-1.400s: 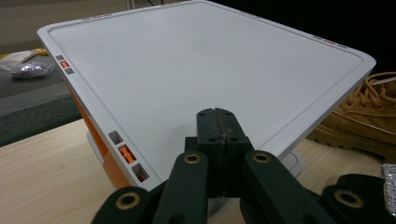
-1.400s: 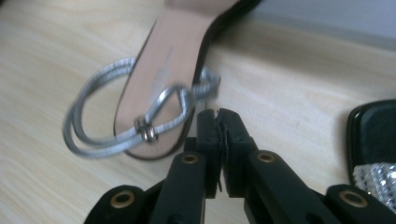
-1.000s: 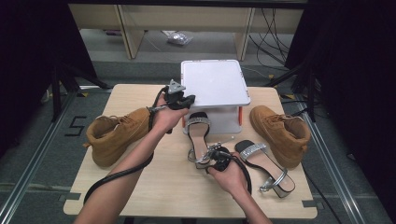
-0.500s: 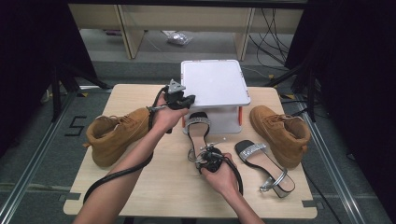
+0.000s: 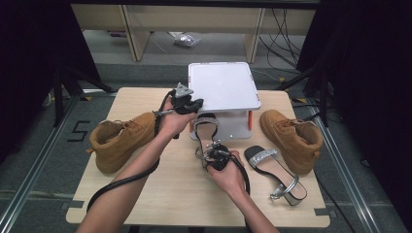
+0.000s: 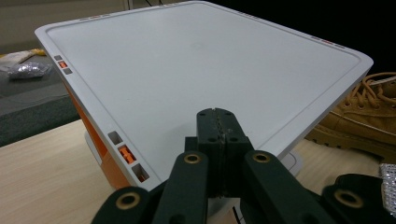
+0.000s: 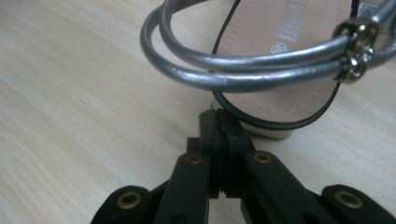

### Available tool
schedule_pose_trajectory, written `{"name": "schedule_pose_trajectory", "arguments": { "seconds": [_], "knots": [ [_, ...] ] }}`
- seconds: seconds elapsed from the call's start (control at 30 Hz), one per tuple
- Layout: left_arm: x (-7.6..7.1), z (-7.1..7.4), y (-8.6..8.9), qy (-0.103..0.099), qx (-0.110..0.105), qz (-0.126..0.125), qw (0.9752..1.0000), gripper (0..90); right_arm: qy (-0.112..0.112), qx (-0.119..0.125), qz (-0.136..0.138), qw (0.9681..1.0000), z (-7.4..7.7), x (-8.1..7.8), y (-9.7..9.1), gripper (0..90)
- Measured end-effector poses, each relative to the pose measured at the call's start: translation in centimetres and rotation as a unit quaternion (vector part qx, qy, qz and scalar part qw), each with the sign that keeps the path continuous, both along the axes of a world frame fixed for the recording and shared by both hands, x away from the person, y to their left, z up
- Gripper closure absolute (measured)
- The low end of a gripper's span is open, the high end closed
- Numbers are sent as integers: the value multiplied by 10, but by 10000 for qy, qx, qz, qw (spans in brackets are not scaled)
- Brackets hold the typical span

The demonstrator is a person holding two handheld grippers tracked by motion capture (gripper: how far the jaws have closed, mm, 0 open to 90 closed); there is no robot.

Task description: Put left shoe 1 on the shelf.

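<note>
My right hand-held gripper [image 7: 218, 114], jaws closed and empty, sits at the heel of the silver-strapped sandal [image 7: 280, 60] mid-counter. My left hand-held gripper [image 6: 218, 114], also closed, hovers over the white box lid [image 6: 187, 70] near the far edge.

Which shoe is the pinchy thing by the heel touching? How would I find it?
Find the white box at the table's far edge. The sandal lies just in front, toe toward it, the right gripper at its heel. Unlike the other sandal, it lies in the middle, between the hands.

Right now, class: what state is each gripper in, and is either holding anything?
Left gripper: shut, empty, over the white lid.
Right gripper: shut, holding nothing, tips at the heel of the silver-strapped sandal.
</note>
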State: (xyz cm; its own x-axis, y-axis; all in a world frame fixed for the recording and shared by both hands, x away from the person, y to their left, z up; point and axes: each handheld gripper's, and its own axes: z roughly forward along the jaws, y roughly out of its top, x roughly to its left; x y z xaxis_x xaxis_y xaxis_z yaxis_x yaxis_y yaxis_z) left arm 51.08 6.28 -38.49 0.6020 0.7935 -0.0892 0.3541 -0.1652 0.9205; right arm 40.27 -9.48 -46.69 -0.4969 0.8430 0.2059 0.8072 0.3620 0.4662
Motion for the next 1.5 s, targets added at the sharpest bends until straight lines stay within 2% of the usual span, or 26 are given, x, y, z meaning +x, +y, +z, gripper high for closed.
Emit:
{"name": "schedule_pose_trajectory", "arguments": {
  "seconds": [0.03,0.1,0.23,0.33,0.43,0.47,0.53,0.6,0.73,0.9,1.3,1.5],
  "knots": [
    [0,0,0,3,-3,-5,10000,891,-30,-36,16,10000,0,0,1,900],
    [0,0,0,4,12,-8,10000,891,-236,-96,114,9996,0,3,2,900],
    [0,0,0,7,0,8,10000,891,-158,-57,99,9998,2,9,9,900],
    [0,0,0,3,15,-1,10000,891,-232,-50,196,9995,2,12,10,900],
    [0,0,0,3,-14,-3,10000,891,-261,-8,143,9996,3,14,11,900],
    [0,0,0,2,-11,-5,10000,891,-314,-62,180,9993,3,17,10,900],
    [0,0,0,0,-15,-2,10000,891,-255,-54,14,9997,5,18,12,900],
    [0,0,0,1,-11,-10,10000,891,-419,-132,36,9990,6,22,11,900],
    [0,0,0,2,-5,-14,10000,891,-411,-147,-89,9990,7,26,10,900],
    [0,0,1,-6,-10,-17,10000,891,-477,-236,-82,9985,6,30,11,900],
    [0,0,0,19,-24,0,10000,890,-878,-414,-90,9952,14,41,14,900],
    [0,0,0,28,-12,0,10000,888,-940,-383,-169,9947,17,45,17,900]
  ]
}}
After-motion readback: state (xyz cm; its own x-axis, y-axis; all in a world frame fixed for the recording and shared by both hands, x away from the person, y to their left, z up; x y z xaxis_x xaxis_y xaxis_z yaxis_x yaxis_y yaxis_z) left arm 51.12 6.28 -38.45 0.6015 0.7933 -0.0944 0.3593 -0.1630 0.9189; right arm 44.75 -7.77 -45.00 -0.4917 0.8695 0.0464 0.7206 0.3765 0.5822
